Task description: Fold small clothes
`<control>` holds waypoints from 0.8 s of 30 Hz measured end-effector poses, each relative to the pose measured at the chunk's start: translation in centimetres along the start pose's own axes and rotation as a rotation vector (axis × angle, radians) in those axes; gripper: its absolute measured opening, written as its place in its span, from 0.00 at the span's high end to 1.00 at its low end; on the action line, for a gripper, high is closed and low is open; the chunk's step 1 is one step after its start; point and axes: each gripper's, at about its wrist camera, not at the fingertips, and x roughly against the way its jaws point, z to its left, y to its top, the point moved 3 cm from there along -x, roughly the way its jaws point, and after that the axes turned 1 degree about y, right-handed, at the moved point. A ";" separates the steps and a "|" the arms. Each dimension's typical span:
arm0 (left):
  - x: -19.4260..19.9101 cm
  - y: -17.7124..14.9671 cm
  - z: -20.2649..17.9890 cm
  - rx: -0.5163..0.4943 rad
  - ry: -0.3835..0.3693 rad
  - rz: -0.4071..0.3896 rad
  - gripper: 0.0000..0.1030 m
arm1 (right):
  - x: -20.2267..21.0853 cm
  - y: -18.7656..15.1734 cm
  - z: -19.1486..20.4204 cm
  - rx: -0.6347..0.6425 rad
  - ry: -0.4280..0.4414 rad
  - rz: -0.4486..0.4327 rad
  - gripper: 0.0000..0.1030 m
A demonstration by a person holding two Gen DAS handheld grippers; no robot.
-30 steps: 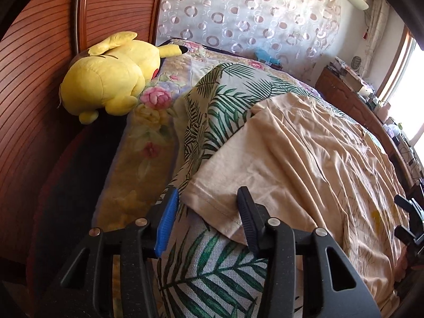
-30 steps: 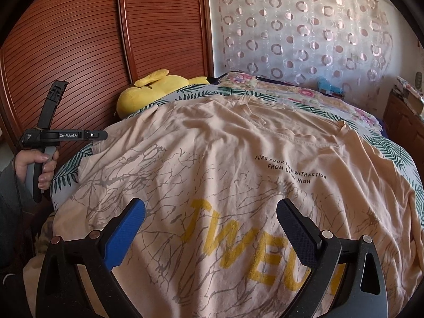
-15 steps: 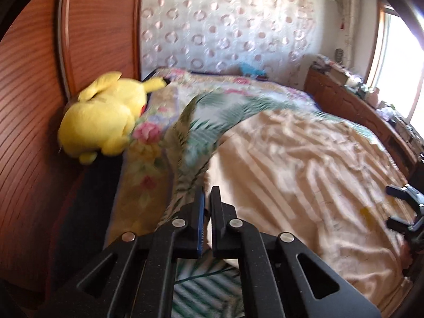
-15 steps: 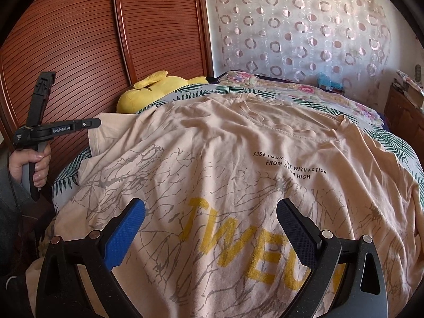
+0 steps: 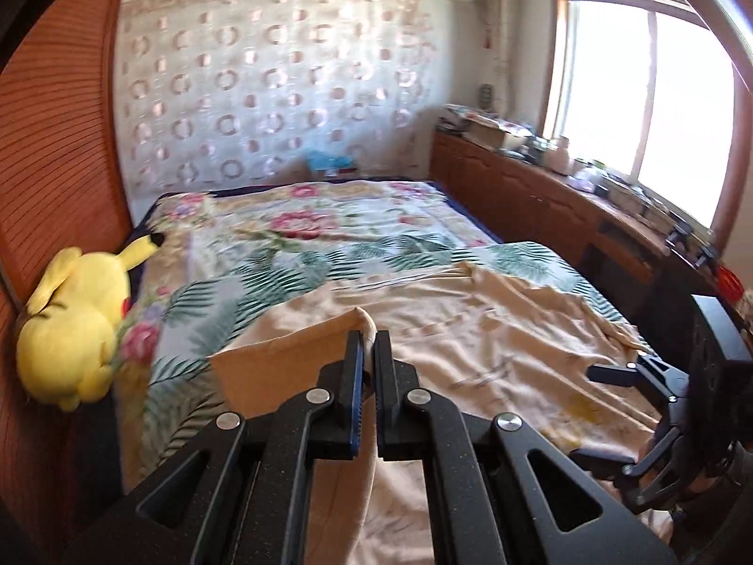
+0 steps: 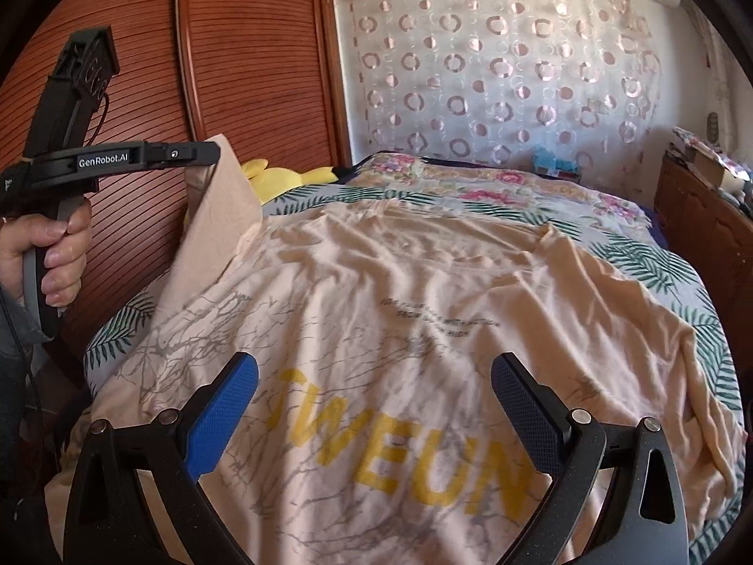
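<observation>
A peach T-shirt [image 6: 400, 292] with yellow letters and grey branch print lies spread on the bed. My left gripper [image 5: 369, 346] is shut on the shirt's left sleeve [image 5: 287, 358] and holds it lifted off the bed. In the right wrist view that left gripper [image 6: 207, 153], held by a hand [image 6: 52, 240], carries the sleeve [image 6: 221, 207] up at the left. My right gripper [image 6: 376, 376] stands open just above the shirt's lower front, nothing between its fingers. It also shows at the right edge of the left wrist view, as the right gripper [image 5: 607, 409].
A yellow plush toy [image 5: 70, 325] lies at the bed's left edge against a brown slatted wardrobe [image 6: 141, 70]. The palm-leaf and floral bedding [image 5: 329, 230] runs to the curtained wall. A wooden cabinet [image 5: 541, 197] with clutter lines the right side under a window.
My left gripper closed on the sleeve edge, then rose and swung right, lifting the sleeve off the bed. My right gripper stayed open over the shirt, shifting only slightly.
</observation>
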 end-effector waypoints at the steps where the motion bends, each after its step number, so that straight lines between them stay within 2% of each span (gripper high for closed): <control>1: -0.3 0.3 -0.7 -0.012 -0.009 0.002 0.95 | 0.1 -0.2 -0.2 -0.007 -0.007 -0.001 0.03; 3: -0.8 0.7 -2.4 -0.043 -0.020 0.005 0.95 | 0.3 -0.4 -0.5 -0.021 -0.016 -0.003 0.03; 5: -1.2 1.0 -3.2 -0.054 -0.019 0.005 0.91 | 0.5 -0.7 -0.7 -0.033 -0.021 -0.003 0.03; 8: -1.0 0.6 -2.9 -0.049 -0.023 0.002 0.73 | 0.4 -0.9 -0.6 -0.044 -0.027 -0.001 0.03; 10: -0.9 0.3 -2.6 -0.046 0.002 0.004 0.59 | 0.4 -0.9 -0.4 -0.049 -0.029 0.000 0.03; 13: -1.0 -1.3 -1.1 -0.023 0.032 0.030 0.58 | 0.2 -0.9 -0.2 -0.057 -0.031 0.000 0.03; 18: -0.8 -5.9 2.3 0.040 0.097 0.116 0.58 | 0.2 -1.0 -0.2 -0.050 -0.026 0.003 0.03; 24: -0.8 -10.3 4.6 0.122 0.106 0.185 0.58 | 0.0 -0.2 -0.8 -0.024 -0.017 -0.002 0.03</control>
